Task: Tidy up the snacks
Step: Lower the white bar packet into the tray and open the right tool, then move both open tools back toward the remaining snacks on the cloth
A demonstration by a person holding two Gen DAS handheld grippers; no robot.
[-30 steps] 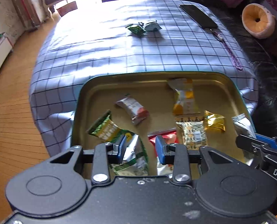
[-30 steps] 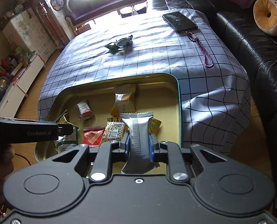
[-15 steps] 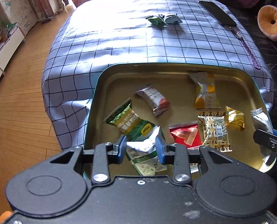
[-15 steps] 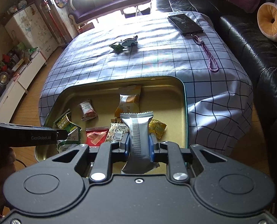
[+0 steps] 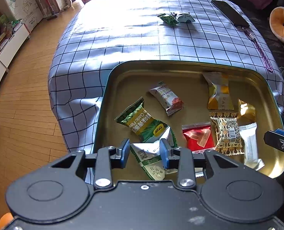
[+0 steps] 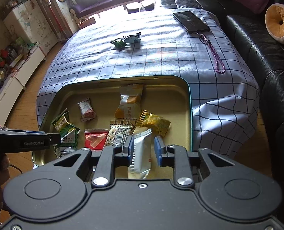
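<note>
- The right tool [image 6: 143, 149] has its jaws parted around a silver snack bar [image 6: 141, 153]; the bar leans against the left pad, clear of the right one, so it looks released, low over the gold tin's [image 6: 188, 103] near right corner.
- The left tool [image 5: 144, 152] is spread wide, gripping nothing, above a white-and-green packet [image 5: 149, 157].
- In the tin lie a green garlic packet [image 5: 142, 121], a red pouch [image 5: 197, 137], a patterned biscuit pack [image 5: 227, 134], a gold candy [image 6: 154, 123], an orange-white snack [image 6: 129, 101] and a small reddish packet [image 5: 167, 99].
- The tin sits on the counter's checked cloth [image 6: 161, 57]; farther off lie two small snacks [image 6: 126, 40], a phone [image 6: 190, 22] and a purple lanyard [image 6: 216, 57].
</note>
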